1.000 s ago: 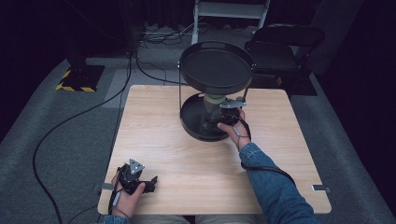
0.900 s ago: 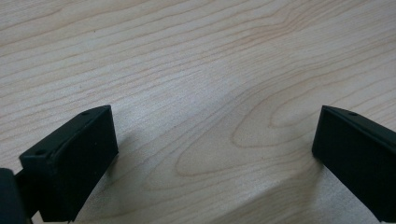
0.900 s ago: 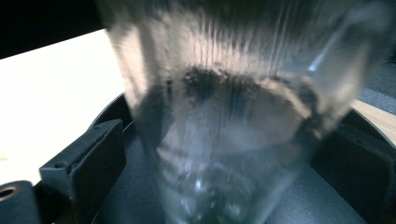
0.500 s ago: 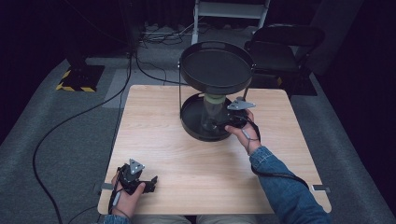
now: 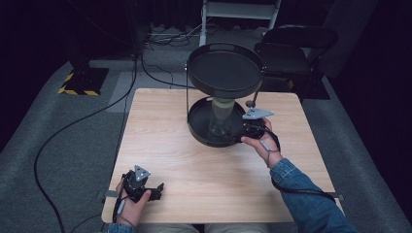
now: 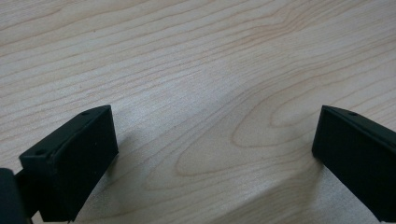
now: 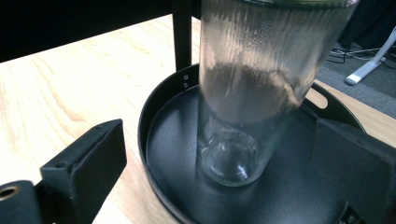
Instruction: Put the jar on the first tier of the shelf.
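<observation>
A tall clear ribbed glass [image 5: 219, 119] [image 7: 243, 93] stands upright on the lower black tray [image 5: 194, 128] [image 7: 154, 121] of a two-tier stand. Its top sits just under the upper tray [image 5: 226, 73]. My right gripper [image 5: 239, 136] [image 7: 222, 144] is open at the tray's right rim. Its jaws point at the glass from a short way off, one on each side, touching nothing. At the table's front left corner my left gripper [image 5: 154, 190] [image 6: 212, 140] rests open over bare wood, with nothing between its jaws.
The light wooden table [image 5: 160, 126] has free room left of and in front of the stand. A thin black post [image 7: 181, 32] joins the two trays. A black chair [image 5: 291, 48] and cables [image 5: 73, 126] lie on the grey floor beyond.
My right gripper has drawn back to the right and towards the person, away from the glass. The left gripper has stayed put.
</observation>
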Demonstrator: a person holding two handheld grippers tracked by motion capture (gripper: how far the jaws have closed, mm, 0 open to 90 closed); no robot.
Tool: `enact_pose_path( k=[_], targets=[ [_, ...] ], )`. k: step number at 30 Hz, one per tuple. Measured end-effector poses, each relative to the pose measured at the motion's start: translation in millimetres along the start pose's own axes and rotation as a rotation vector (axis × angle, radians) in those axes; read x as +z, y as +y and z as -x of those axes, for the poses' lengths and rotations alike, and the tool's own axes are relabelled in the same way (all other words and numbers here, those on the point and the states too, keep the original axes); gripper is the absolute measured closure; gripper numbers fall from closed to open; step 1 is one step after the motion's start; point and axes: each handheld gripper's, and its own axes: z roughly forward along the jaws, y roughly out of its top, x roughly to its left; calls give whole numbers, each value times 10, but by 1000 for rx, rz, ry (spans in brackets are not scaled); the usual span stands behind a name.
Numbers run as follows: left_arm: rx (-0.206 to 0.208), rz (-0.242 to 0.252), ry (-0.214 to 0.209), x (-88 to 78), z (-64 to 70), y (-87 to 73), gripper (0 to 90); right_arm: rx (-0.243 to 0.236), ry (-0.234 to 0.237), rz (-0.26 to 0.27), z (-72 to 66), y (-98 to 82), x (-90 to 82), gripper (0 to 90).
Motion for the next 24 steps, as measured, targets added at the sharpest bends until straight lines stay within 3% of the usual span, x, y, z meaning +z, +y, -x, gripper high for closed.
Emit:
enact_pose_path(
  k=[10,24],
  targets=[
    [3,2,-3,3,-4,2,1,0,5,7,-1,-82,-307,40],
    [3,2,-3,3,-4,2,1,5,-15,2,77,-203,-608,40]
  ],
)
